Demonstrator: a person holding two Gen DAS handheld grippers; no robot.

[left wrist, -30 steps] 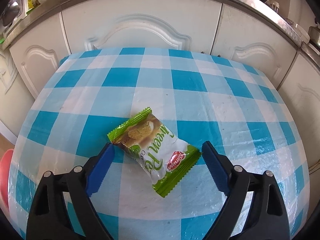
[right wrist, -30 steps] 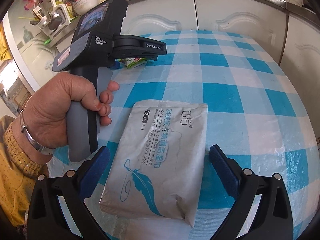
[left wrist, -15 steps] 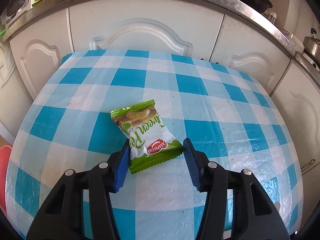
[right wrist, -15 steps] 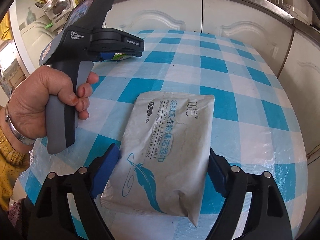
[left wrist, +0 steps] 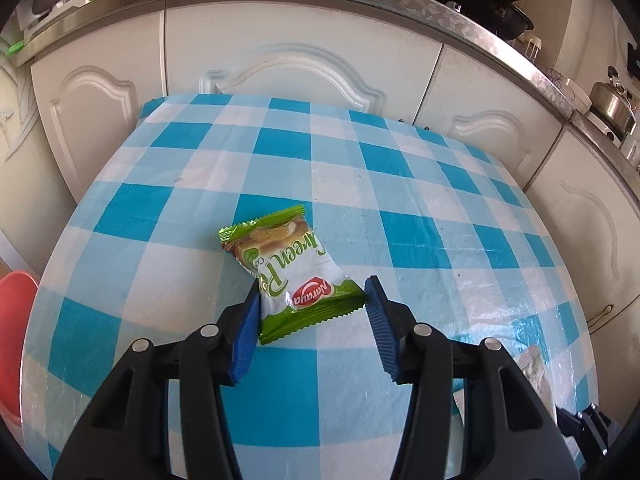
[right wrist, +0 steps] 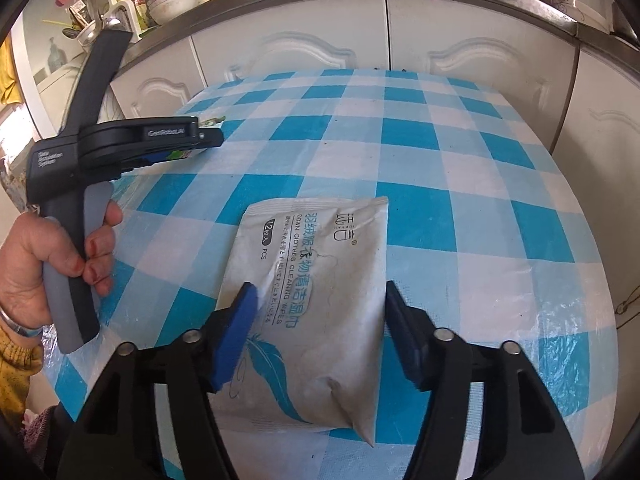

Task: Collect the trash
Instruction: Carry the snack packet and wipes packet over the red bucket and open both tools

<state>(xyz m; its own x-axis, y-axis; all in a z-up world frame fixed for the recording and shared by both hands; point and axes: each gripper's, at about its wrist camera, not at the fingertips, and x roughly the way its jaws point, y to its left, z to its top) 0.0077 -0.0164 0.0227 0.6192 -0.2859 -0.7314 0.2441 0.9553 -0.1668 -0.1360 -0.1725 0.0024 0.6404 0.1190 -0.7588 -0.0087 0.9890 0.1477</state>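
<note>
A snack packet (left wrist: 290, 272) lies mid-frame on the table (left wrist: 400, 184). In the right wrist view, a wipes pack (right wrist: 316, 304) lies lower centre, cabinets (right wrist: 304, 36) behind.

White cabinet doors (left wrist: 280, 68) stand behind a blue-checked table (left wrist: 400, 184), daylight-lit.

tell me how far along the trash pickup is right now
Nothing looks collected yet. In hand: the left gripper is closed around the near end of the green snack wrapper, and the right gripper squeezes the grey wipes pack. Both items lie on the checkered tablecloth. Left: lifting both and carrying them to a bin, none clearly in view.
</note>
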